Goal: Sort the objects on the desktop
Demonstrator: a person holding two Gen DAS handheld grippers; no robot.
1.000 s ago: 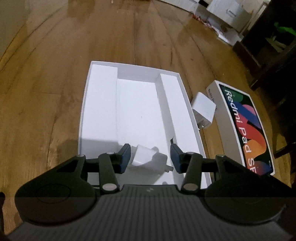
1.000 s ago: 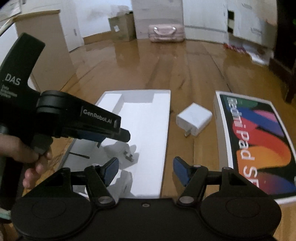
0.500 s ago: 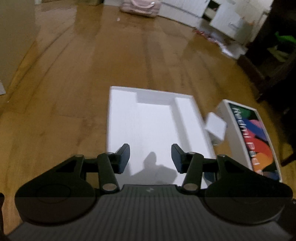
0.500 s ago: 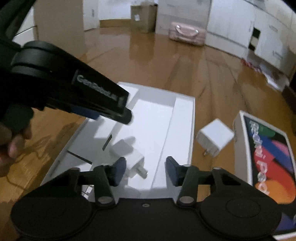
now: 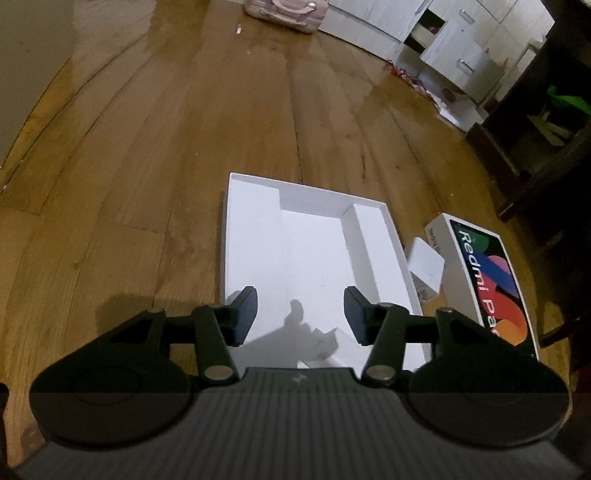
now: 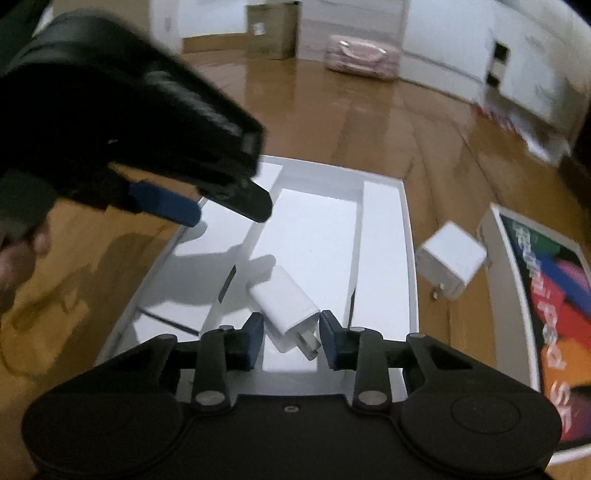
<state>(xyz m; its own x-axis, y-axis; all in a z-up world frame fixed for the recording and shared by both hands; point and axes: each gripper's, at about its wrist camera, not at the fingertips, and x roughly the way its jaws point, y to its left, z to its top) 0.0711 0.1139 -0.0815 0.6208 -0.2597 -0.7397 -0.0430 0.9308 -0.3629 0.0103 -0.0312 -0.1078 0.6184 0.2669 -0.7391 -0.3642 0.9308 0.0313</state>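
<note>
So a white charger (image 6: pixel 284 302) is lying in the middle compartment of the open white box tray (image 6: pixel 384 236), prongs pointed toward the camera. The right gripper (image 6: pixel 291 338) is clamped down around its prong end, with the blue fingers (image 6: pixel 253 332) set on either side of it; whether the pads are truly pressed against the plastic can't quite be made out, but they're as closed as they get.

The left gripper (image 5: pixel 299 314) is held over the near end of the same tray, and its fingers are being eased apart with nothing between them, just the tray floor and a shadow underneath. From the right wrist view it's seen as a dark blurry shape (image 6: pixel 159 155) above the tray's left side, gripped by a hand (image 6: pixel 18 254).

A second white charger (image 6: pixel 452 260) is sitting on the wooden worktop (image 5: pixel 147 166), between the tray and the tablet box lid (image 5: pixel 491 284), very close to both. A pink case (image 5: pixel 284 11) is parked at the far end.
</note>
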